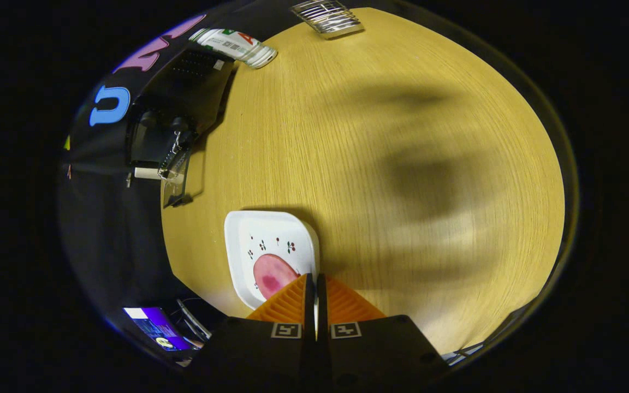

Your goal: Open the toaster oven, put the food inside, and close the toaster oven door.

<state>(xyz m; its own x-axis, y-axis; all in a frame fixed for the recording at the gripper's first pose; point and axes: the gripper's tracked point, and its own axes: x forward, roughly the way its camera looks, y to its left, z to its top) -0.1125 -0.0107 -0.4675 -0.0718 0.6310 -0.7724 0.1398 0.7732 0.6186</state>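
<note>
Toaster oven (175, 117) stood at the bench's (402, 164) far left edge, its door seemingly already down, while the pink food (272, 274) lay on the white plate (260, 234) near the bench's near edge, just ahead of the gripper (314, 284), whose orange fingers (287, 303) were pressed together on nothing, so loading and closing remained.

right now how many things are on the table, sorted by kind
appliance: 1, black toaster oven
dishes: 1, white plate clamped in the claw
food: 1, pink slice on that plate
containers: 1, white can lying down
racks: 1, metal rack
total: 5
</note>
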